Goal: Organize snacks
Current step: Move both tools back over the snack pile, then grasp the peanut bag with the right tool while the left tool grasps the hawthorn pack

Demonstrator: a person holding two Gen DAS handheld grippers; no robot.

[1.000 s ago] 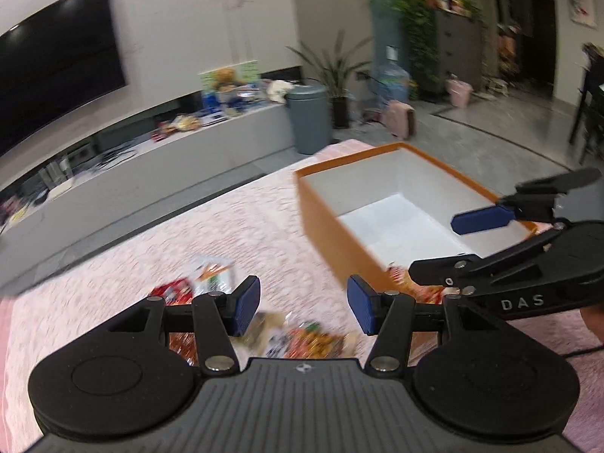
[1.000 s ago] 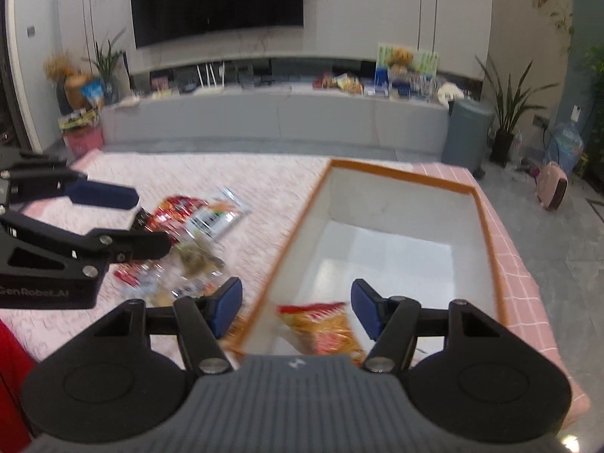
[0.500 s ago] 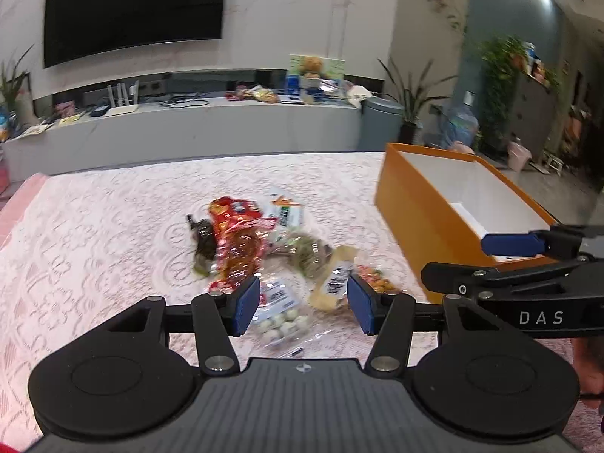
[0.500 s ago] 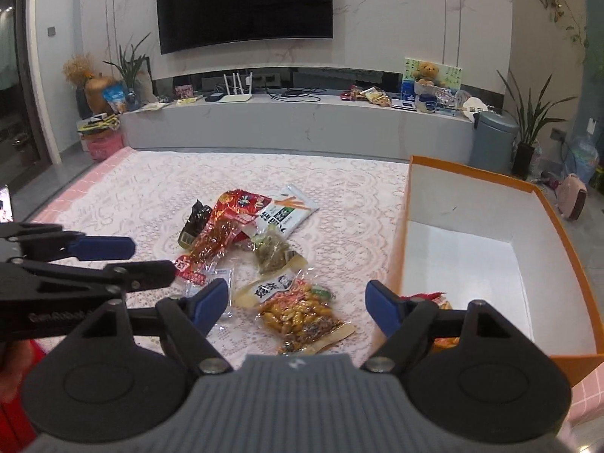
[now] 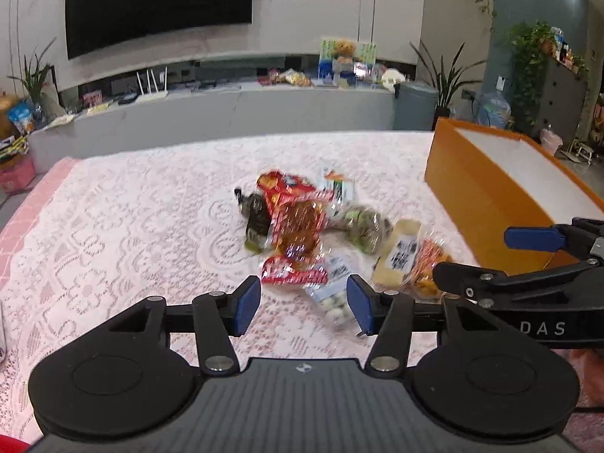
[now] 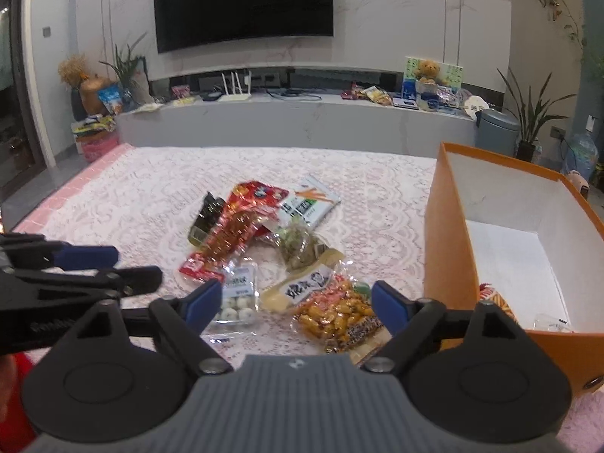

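Observation:
A heap of snack packets [image 5: 298, 219] [image 6: 234, 234] lies in the middle of the lace-covered table [image 5: 132, 234]. To its right stands an orange box [image 5: 472, 204] [image 6: 445, 249] with an orange bag [image 6: 494, 298] on its white floor. My left gripper [image 5: 304, 304] hovers open at the pile's near edge, over a clear pack of white balls [image 5: 332, 294]. My right gripper [image 6: 296, 304] is beside it, jaws opening, with a pack of orange nuts [image 6: 336, 317] on the cloth below the gap; the pads touch nothing. Each gripper shows in the other's view, right [image 5: 528, 256] and left [image 6: 94, 264].
The box's tall orange wall [image 6: 445, 226] rises close to the right gripper's right finger. The table's pink edge [image 5: 22, 222] runs along the left. Beyond the table are a grey console [image 6: 294, 124], a wall television [image 6: 241, 3], a grey bin [image 6: 496, 132] and plants.
Both grippers have swung left from the orange box to the snack pile and come lower. The right jaws have spread wider. The orange bag stays in the box.

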